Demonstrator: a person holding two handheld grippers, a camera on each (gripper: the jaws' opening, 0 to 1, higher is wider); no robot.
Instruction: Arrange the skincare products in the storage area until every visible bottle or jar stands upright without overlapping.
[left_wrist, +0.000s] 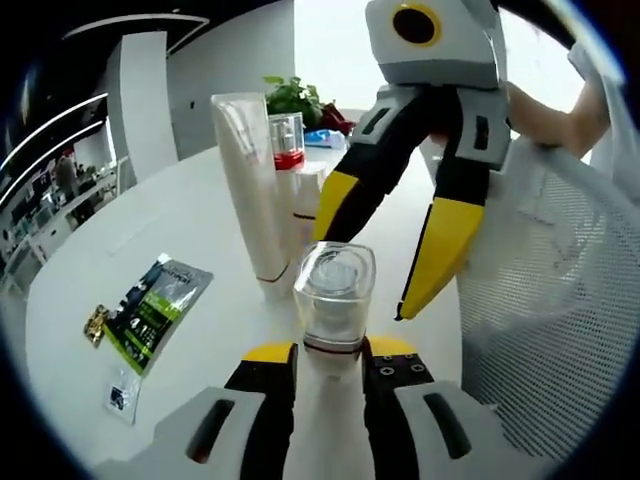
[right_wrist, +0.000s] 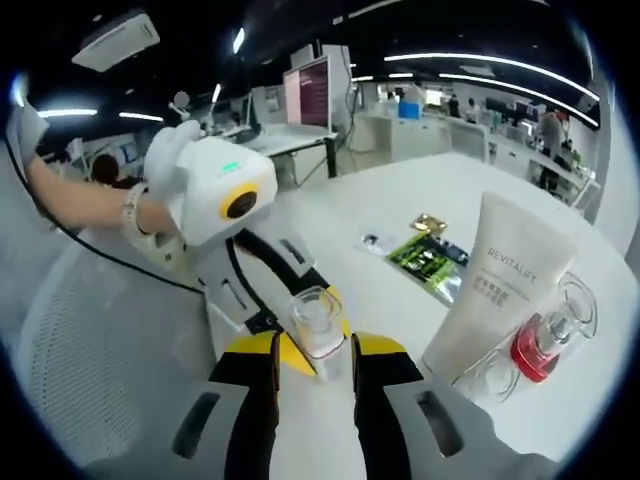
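Note:
My left gripper (left_wrist: 330, 350) is shut on the body of a white bottle with a clear cap (left_wrist: 333, 290), holding it upright above the table's near edge. My right gripper (left_wrist: 360, 278) comes down from the upper right, open, its yellow fingertips either side of that cap. In the right gripper view the capped bottle (right_wrist: 318, 330) sits between my open right jaws (right_wrist: 325, 348), with the left gripper (right_wrist: 290, 305) holding it from the left. A white tube (left_wrist: 250, 190) stands upright beside a bottle with red liquid (left_wrist: 287, 150). The same tube (right_wrist: 505, 280) and red bottle (right_wrist: 545, 345) stand at the right.
A green and black sachet (left_wrist: 155, 305) and a small gold packet (left_wrist: 95, 322) lie flat on the round white table (left_wrist: 180, 210). A potted plant (left_wrist: 292, 98) stands at the far edge. A white mesh chair (left_wrist: 560, 330) is close on the right. A person's arm (right_wrist: 90, 205) reaches in.

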